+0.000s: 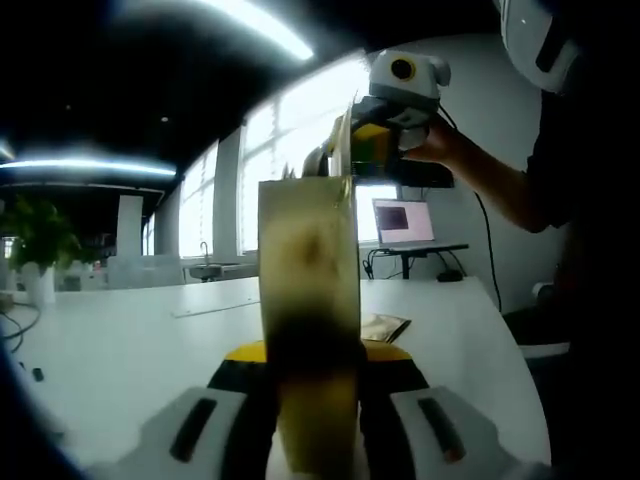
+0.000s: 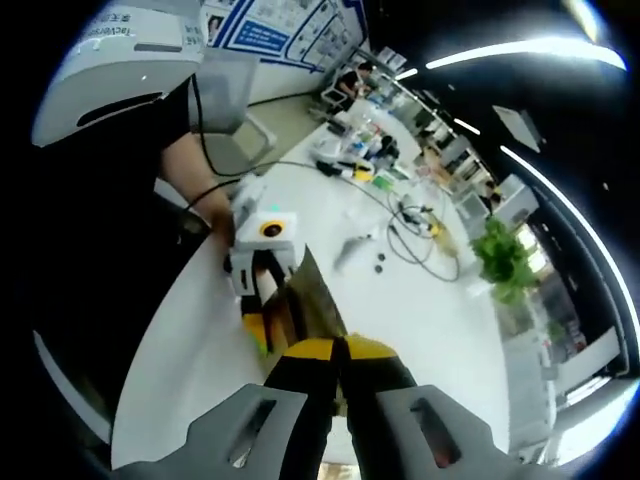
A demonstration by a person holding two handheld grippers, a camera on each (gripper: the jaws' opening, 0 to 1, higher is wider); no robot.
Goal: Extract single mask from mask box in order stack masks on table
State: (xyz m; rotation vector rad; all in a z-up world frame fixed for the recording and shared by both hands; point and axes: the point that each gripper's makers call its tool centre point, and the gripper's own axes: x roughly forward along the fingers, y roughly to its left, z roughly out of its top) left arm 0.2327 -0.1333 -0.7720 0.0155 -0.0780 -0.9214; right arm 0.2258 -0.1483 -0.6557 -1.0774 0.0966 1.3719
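While the left gripper point(image 1: 310, 400) rises from the bottom middle of the left gripper view, its two jaws are squeezed tight on one mask point(image 1: 308, 300). This mask stands up like a tall tan strip in the middle of the frame. Up in the upper right, the right gripper point(image 1: 345, 150) pinches the top of the same mask, and a hand point(image 1: 440, 145) holds that gripper. A white table point(image 1: 120, 340) fills the lower left. On it, just right of the mask, lies one flat packet point(image 1: 385, 325); I cannot tell what it is. One laptop point(image 1: 402, 222) glows at the middle right, on a desk by the wall. One green plant point(image 1: 40, 235) sits at the far left. Big bright windows point(image 1: 300, 140) fill the back wall, and long lights point(image 1: 260, 25) shine on the dark ceiling.

Over in the right gripper view, the right gripper point(image 2: 338, 370) comes up from the bottom middle with its jaws shut on the mask point(image 2: 318, 305), which stretches up and left to the left gripper point(image 2: 262, 255). That gripper's jaws are closed on the mask too. One hand point(image 2: 215, 205) holds it, at the middle left. The white table point(image 2: 420, 310) is round-edged and fills the middle. Black cables point(image 2: 410, 215) and some small things lie on it, too small to count. One green plant point(image 2: 505, 255) stands at the right.
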